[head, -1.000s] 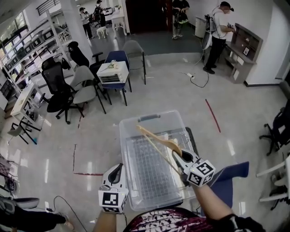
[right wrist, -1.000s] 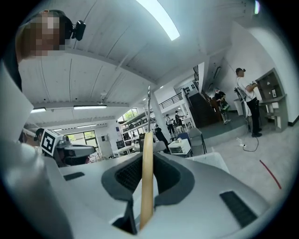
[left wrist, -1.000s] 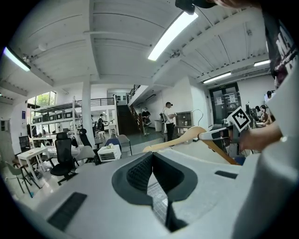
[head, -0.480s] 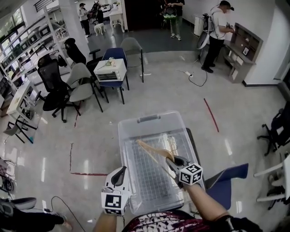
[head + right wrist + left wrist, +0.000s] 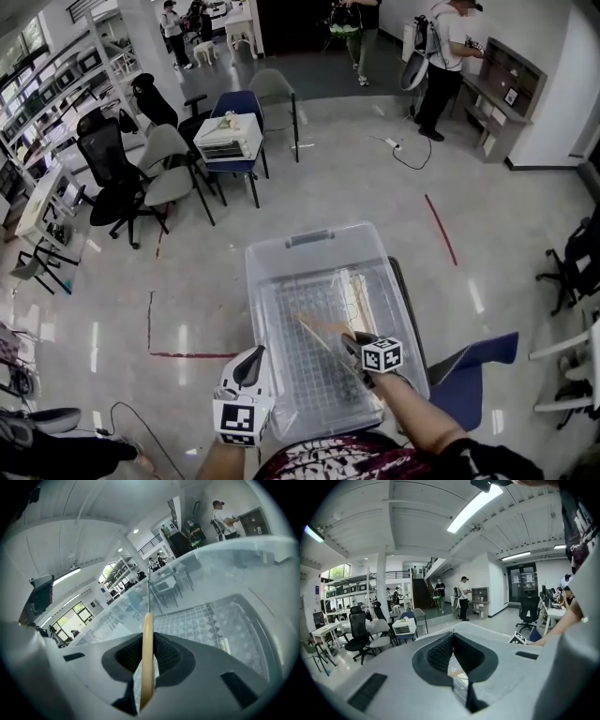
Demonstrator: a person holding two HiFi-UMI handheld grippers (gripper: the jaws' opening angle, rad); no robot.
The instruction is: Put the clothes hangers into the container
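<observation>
A clear plastic container (image 5: 309,246) with a grid-patterned floor stands in front of me in the head view. My right gripper (image 5: 359,343) is down inside it, shut on a wooden clothes hanger (image 5: 322,330) that slants toward the container's middle. In the right gripper view the hanger's wooden arm (image 5: 147,660) is pinched between the pads and its metal hook (image 5: 149,588) points up, over the container's floor (image 5: 211,620). A pale wooden hanger (image 5: 354,291) lies along the container's right side. My left gripper (image 5: 247,367) hovers at the near left corner, shut and holding nothing (image 5: 453,641).
Office chairs (image 5: 117,178) and a blue chair carrying a white appliance (image 5: 230,139) stand on the floor to the far left. People stand at the back near a cabinet (image 5: 502,89). A blue object (image 5: 469,370) lies right of the container. Red tape (image 5: 441,230) marks the floor.
My right gripper has carried the hanger down and toward me, from above the container's rim to low inside it. The left gripper has barely moved.
</observation>
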